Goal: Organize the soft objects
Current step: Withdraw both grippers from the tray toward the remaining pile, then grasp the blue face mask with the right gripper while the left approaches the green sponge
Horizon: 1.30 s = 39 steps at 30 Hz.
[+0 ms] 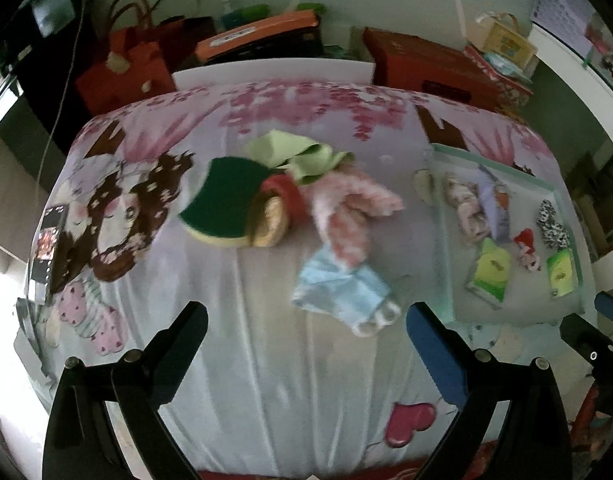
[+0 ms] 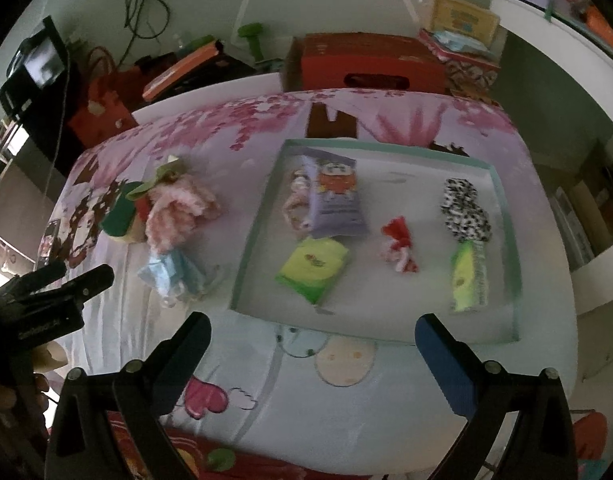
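Left claw (image 1: pixel 306 348): spread wide, holding nothing, hovering over the bed at its near edge.
Right claw (image 2: pixel 312 354): spread too, empty, in front of the tray's near wall.
Blue cloth (image 1: pixel 342 290): nearest loose item, just ahead of the left claw and a little right of its centre line; its long axis runs slantwise from far left to near right.
Nearer arm: the left, by my judgement; the right faces the tray.
Pile (image 1: pixel 266 196): beyond the cloth, a pink fluffy piece touching it, then a green sponge and a pale green cloth, overlapping.
Tray (image 2: pixel 242 276): right of the pile, holding packets and small soft toys, well apart from each other.
Surface: printed bed sheet (image 1: pixel 234 360), soft, creased.
Room: red boxes and bags along the far wall; dim.
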Motion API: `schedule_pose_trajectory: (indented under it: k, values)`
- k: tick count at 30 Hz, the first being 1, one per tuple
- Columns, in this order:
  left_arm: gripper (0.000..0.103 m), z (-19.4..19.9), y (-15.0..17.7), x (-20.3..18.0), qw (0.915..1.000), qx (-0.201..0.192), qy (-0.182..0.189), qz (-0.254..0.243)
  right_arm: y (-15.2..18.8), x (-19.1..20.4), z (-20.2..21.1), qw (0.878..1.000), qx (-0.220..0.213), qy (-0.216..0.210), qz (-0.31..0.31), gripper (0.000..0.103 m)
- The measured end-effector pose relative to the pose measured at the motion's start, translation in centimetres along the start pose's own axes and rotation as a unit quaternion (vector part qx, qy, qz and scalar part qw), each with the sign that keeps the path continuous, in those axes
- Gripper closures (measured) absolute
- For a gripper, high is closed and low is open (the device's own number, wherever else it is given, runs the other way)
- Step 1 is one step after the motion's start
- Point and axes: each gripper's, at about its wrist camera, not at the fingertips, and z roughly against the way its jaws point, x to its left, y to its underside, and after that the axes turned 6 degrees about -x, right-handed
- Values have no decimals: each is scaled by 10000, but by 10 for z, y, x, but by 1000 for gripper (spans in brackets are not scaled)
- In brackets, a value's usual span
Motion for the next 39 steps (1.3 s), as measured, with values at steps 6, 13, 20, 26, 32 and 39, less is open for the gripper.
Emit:
schedule_pose_trajectory:
  k: [6, 13, 20, 26, 32, 39]
  values:
    - [3, -1, 6, 35, 9998, 29, -66, 193, -3, 33, -5, 9998, 48, -65, 192, 0]
    - [4, -3, 11, 78, 9987, 60, -137, 488, -8, 73, -16, 9988, 124, -147, 452, 0]
    - [3, -8, 15, 115, 9972, 101, -211, 717, -11, 111, -31, 9969, 216, -272, 704, 0]
    - [3, -16, 20, 143, 9951, 172, -263, 935, -11, 135, -49, 9947, 364, -361, 894, 0]
    - [3, -30, 27, 160, 9935, 305, -295, 1061, -9, 150, -71, 9926, 545, -434, 996, 0]
    - [3, -49, 32, 169, 9923, 470, -267, 1111, -7, 156, -101, 9906, 798, -473, 1003, 0]
